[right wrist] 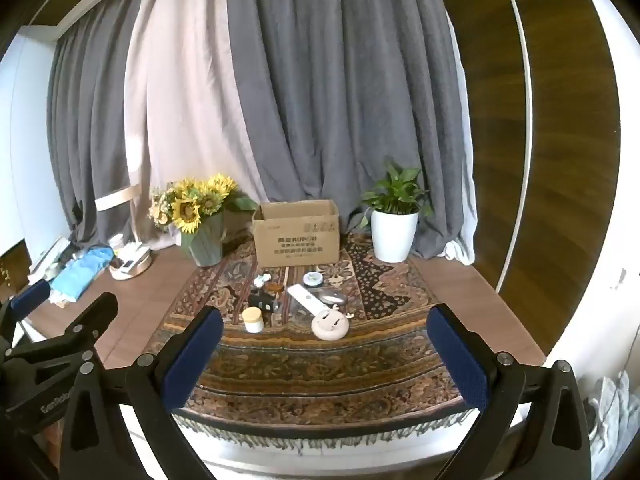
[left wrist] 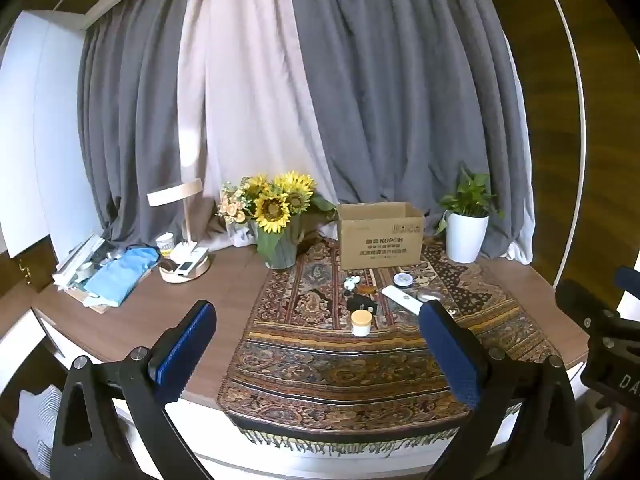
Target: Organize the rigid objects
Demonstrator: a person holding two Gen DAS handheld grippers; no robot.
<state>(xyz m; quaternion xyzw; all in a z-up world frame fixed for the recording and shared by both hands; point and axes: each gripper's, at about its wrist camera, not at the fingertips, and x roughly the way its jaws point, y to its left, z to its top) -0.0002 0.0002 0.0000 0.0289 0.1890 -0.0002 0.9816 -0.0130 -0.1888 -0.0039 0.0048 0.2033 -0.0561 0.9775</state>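
Observation:
An open cardboard box [left wrist: 380, 236] [right wrist: 297, 232] stands at the back of a patterned rug [left wrist: 340, 356] [right wrist: 320, 360]. In front of it lie small items: a white jar with a tan lid [left wrist: 361, 322] [right wrist: 253, 319], a white remote [left wrist: 402, 299] [right wrist: 307, 300], a black object [left wrist: 361, 303] [right wrist: 262, 302], a round tin [left wrist: 402, 279] [right wrist: 312, 278], a silver mouse [right wrist: 334, 298] and a round beige gadget [right wrist: 330, 326]. My left gripper [left wrist: 316, 344] and right gripper [right wrist: 326, 356] are both open and empty, held above the rug's near edge.
A sunflower vase [left wrist: 278, 220] [right wrist: 200, 220] stands left of the box, a white potted plant [left wrist: 466, 224] [right wrist: 394, 224] to its right. A lamp and tray [left wrist: 184, 264] and blue cloth [left wrist: 124, 274] lie at the table's left. Grey curtains hang behind.

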